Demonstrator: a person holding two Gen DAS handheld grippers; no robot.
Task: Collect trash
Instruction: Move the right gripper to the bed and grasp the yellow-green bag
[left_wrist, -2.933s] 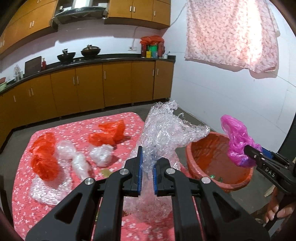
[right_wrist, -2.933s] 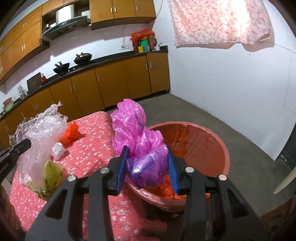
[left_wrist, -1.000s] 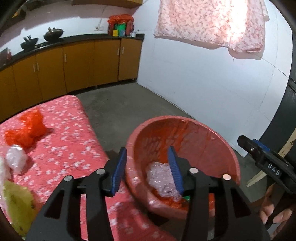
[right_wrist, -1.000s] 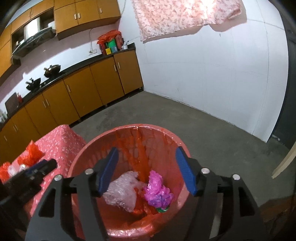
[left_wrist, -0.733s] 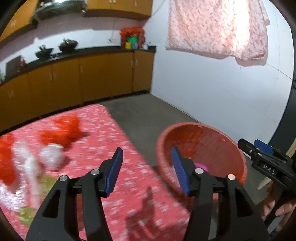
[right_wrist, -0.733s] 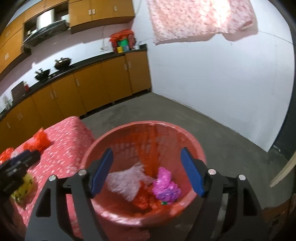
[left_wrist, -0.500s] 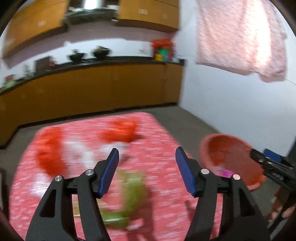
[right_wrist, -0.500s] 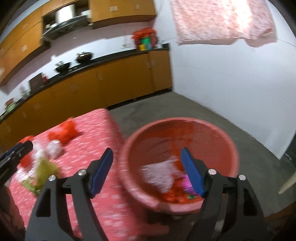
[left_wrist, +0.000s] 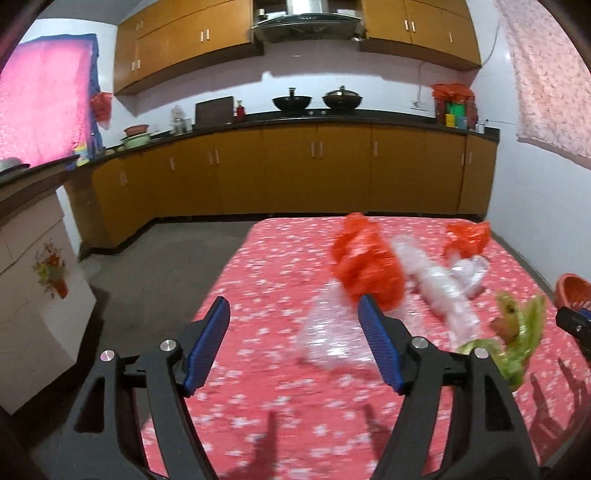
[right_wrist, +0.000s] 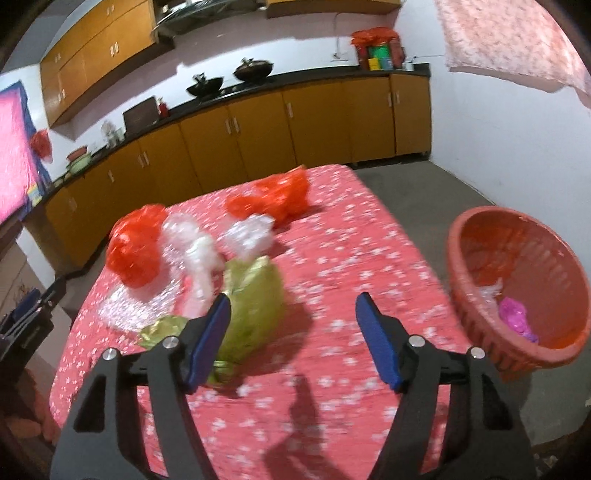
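Two hand-held grippers hang over a table (right_wrist: 369, 258) draped in a red cloth printed with small white flowers, in a kitchen lined with smooth orange-brown cabinets (left_wrist: 314, 173). The left gripper (left_wrist: 293, 339), black-armed with ribbed blue pads, fills the lower part of its own view; its jaws are parting and nothing lies between them but bare cloth. The right gripper (right_wrist: 291, 338), built the same, sits low in its view; its jaws stand apart but are drawing together, with nothing clamped, the green wrapper (right_wrist: 255, 299) lying just beyond its left pad.

The trash sits in a loose cluster at centre left of the right view. Two crumpled orange-red plastic bags show: one (right_wrist: 136, 251) at the left of the pile, one (right_wrist: 273, 199) toward the table's far edge. Between them lie two bunched, translucent clear bags (right_wrist: 195, 254) (right_wrist: 251, 236), shiny and wrinkled. A flat sheet of clear bubble-textured film (right_wrist: 129, 306) spreads at the pile's near left. The single green wrapper is glossy and creased. Motion blur softens all of it.

At the right edge of that view a round, ribbed red plastic basket (right_wrist: 465, 280) stands beside the table, tilted toward the camera, holding one magenta bag (right_wrist: 513, 314) and a scrap of clear plastic (right_wrist: 489, 290).
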